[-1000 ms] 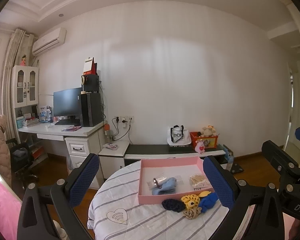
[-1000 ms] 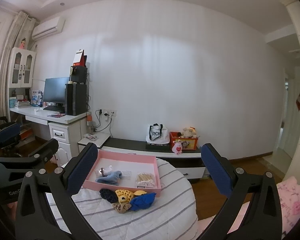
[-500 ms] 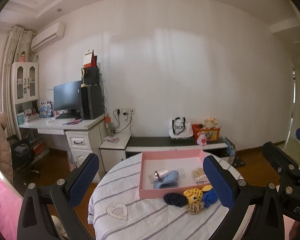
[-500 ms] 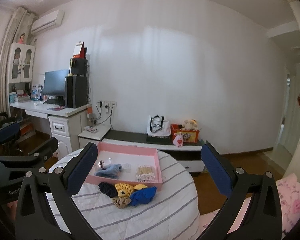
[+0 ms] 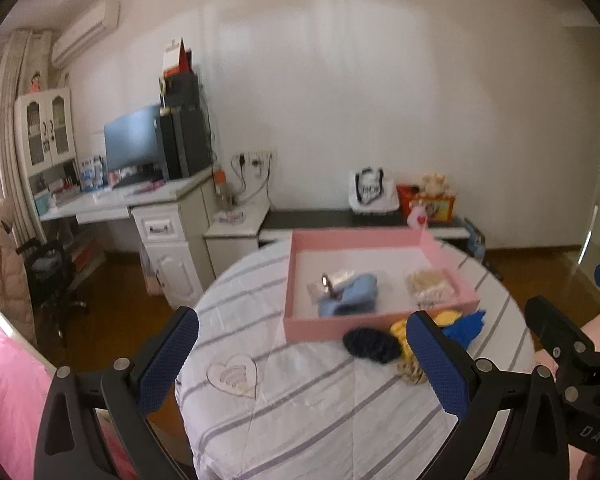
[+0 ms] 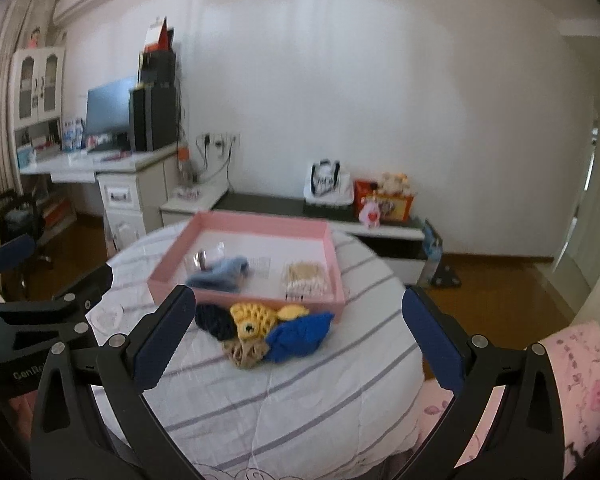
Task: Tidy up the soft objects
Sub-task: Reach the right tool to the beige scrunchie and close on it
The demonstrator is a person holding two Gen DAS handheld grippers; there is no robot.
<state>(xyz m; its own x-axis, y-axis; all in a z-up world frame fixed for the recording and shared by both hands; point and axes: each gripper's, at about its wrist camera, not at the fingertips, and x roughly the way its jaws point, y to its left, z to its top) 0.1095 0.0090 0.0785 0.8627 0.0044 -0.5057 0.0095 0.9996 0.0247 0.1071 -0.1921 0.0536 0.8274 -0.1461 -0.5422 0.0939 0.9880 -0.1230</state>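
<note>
Barely started, judging by the layout: 1 light-blue soft item [image 6: 220, 272] sits in the pink tray [image 6: 332, 256]. 4 remain on the striped tablecloth [image 6: 300, 400], just ahead of the right gripper [image 6: 296, 334]: navy piece [image 6: 214, 322], yellow knit [image 6: 252, 318], blue piece [image 6: 300, 334], beige piece [image 6: 244, 354]. Both claws spread wide, empty; left gripper [image 5: 300, 356] hangs short of the pile. Readable: "Gen" on the left gripper's body, partly cut off; bag print blurred.

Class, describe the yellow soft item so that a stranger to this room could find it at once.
Start at the round striped table and find the pink tray. Just in front of the tray lies a small heap of soft pieces; the yellow knitted one sits between a dark navy piece and a bright blue one.
</note>
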